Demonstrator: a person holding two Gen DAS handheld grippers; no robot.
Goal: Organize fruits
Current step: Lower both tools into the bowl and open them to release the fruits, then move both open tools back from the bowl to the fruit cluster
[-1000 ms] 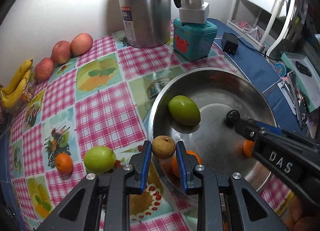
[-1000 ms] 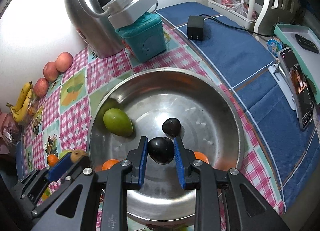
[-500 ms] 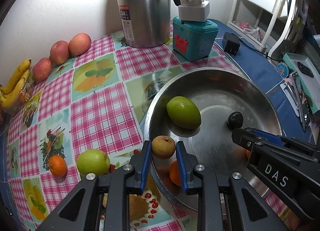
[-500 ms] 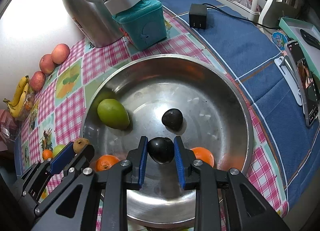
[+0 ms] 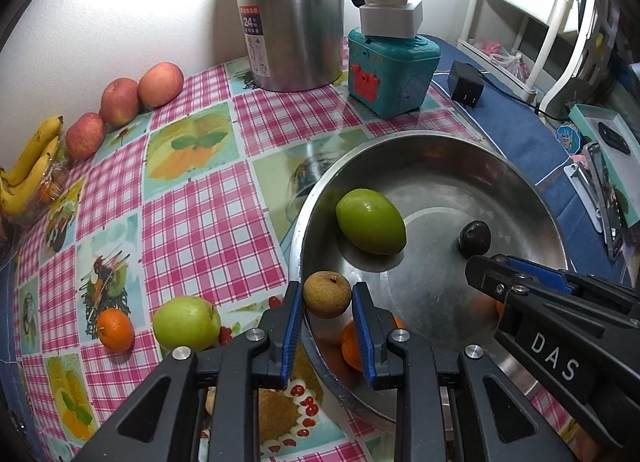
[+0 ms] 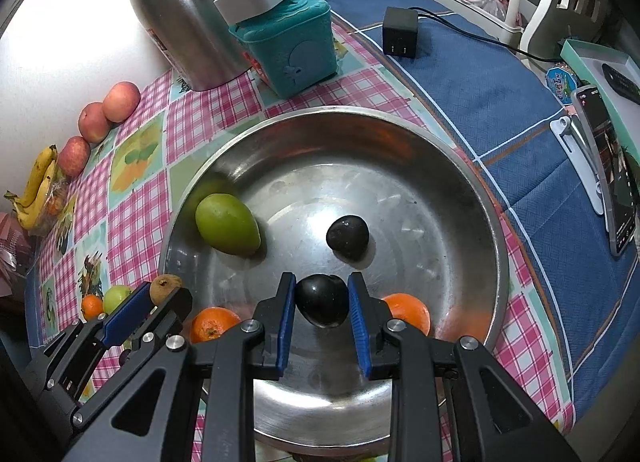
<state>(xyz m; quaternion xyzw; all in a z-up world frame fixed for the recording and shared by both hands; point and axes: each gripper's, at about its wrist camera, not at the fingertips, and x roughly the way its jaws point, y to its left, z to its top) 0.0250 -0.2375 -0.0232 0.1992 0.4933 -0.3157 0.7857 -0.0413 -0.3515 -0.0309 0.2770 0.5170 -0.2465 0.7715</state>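
While both grippers tilt steeply down over the steel bowl (image 6: pixel 472 165), the left gripper (image 5: pixel 327 304) clamps a brown fruit (image 5: pixel 327 294), the right gripper (image 6: pixel 322 302) a dark plum (image 6: pixel 322 305).

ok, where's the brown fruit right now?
The brown fruit is clamped in the left gripper, held over the near-left rim of the steel bowl. The green apple sits on the tablecloth to its left.
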